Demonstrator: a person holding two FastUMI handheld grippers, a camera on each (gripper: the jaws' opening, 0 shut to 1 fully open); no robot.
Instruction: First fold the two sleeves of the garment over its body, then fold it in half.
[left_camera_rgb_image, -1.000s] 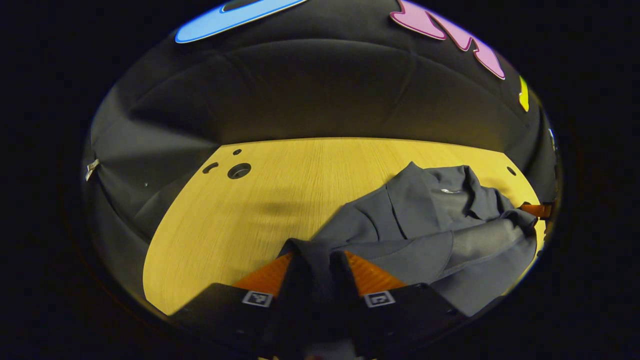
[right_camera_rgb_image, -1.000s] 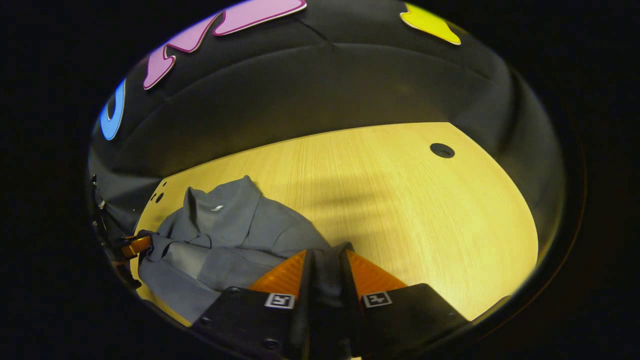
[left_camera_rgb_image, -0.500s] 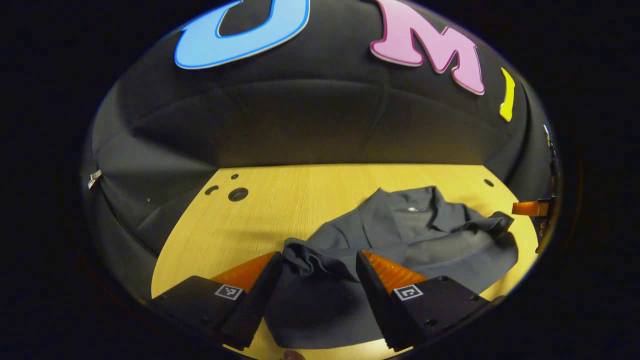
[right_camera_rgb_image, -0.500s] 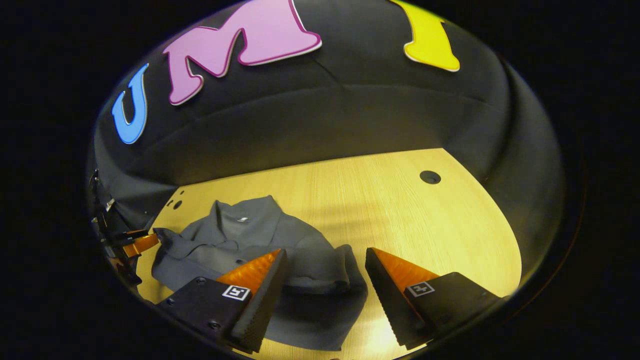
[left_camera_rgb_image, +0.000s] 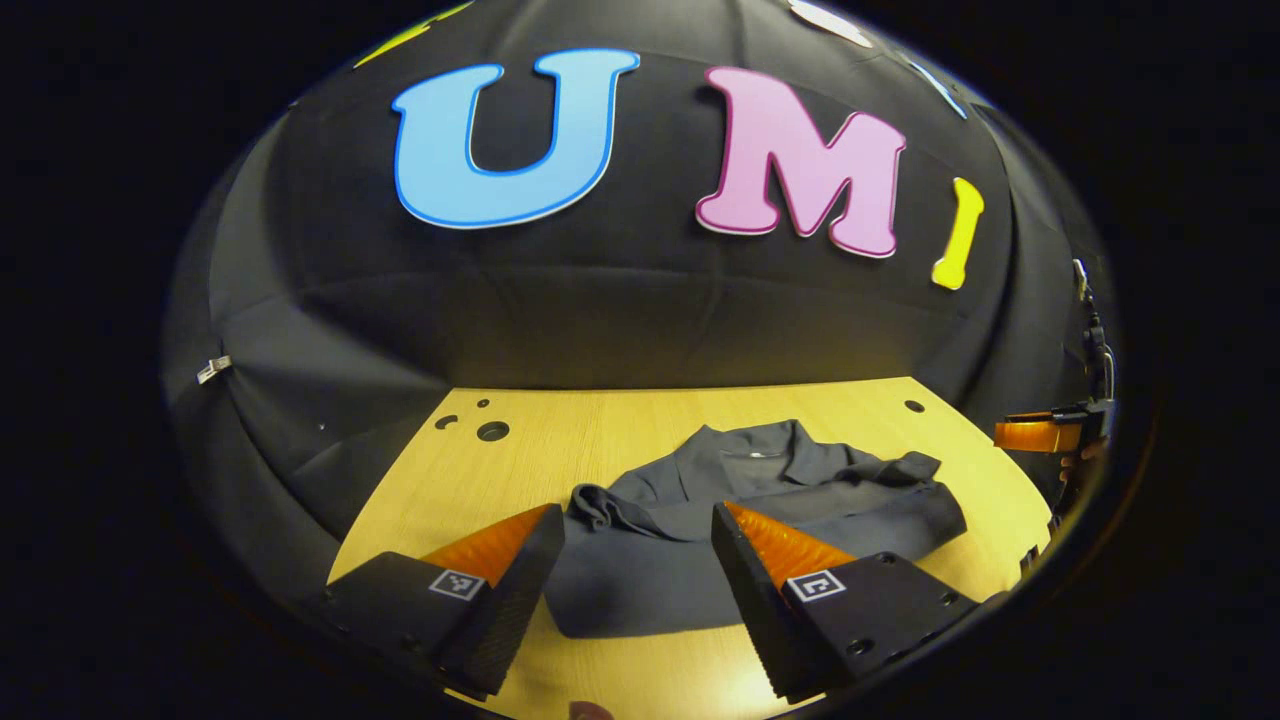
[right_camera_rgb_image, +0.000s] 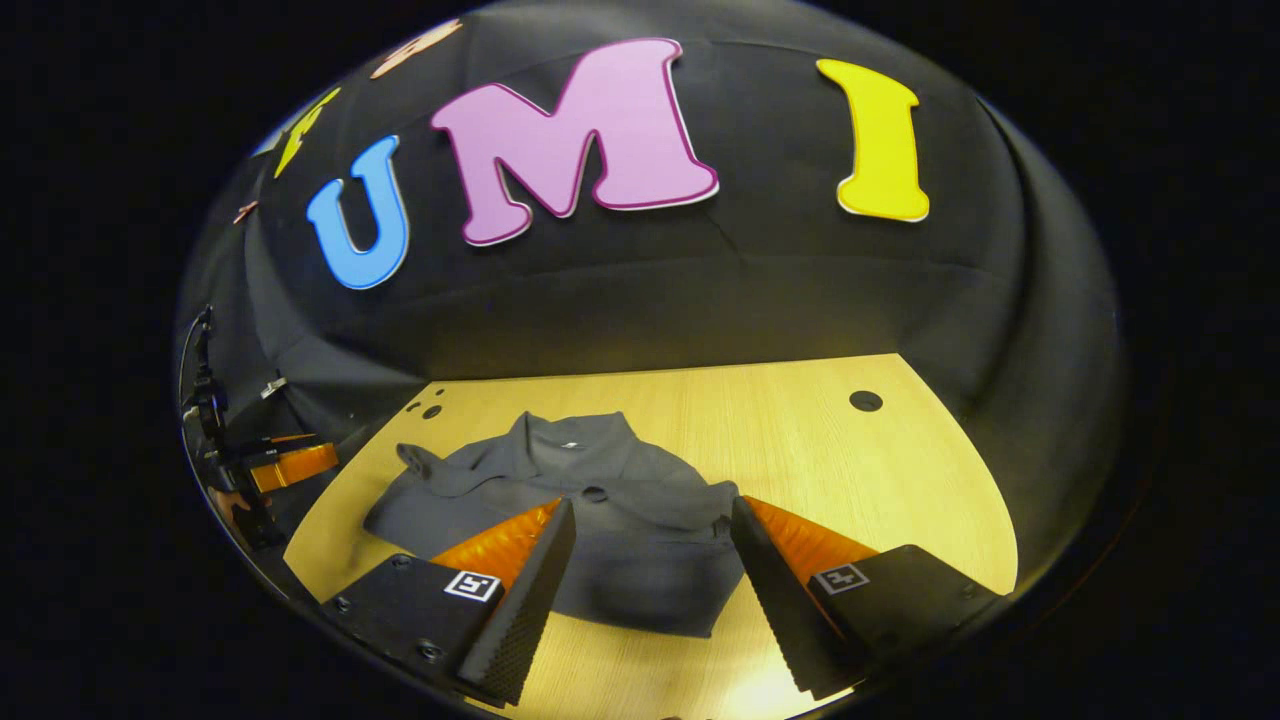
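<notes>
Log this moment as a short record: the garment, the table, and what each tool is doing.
garment: grey shirt, folded into a compact bundle, lying flat, collar toward the booth wall
table: light wood, small round holes near its far corners
left tool: open, above the shirt's near edge, holding nothing
right tool: open, above the shirt's near edge, holding nothing
contact: neither tool touches the shirt

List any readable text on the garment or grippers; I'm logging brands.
On the garment: a small white mark, too small to read.
On the left gripper: two square coded markers, no words.
On the right gripper: the same kind of markers, no words.
Nothing legible on these.
</notes>
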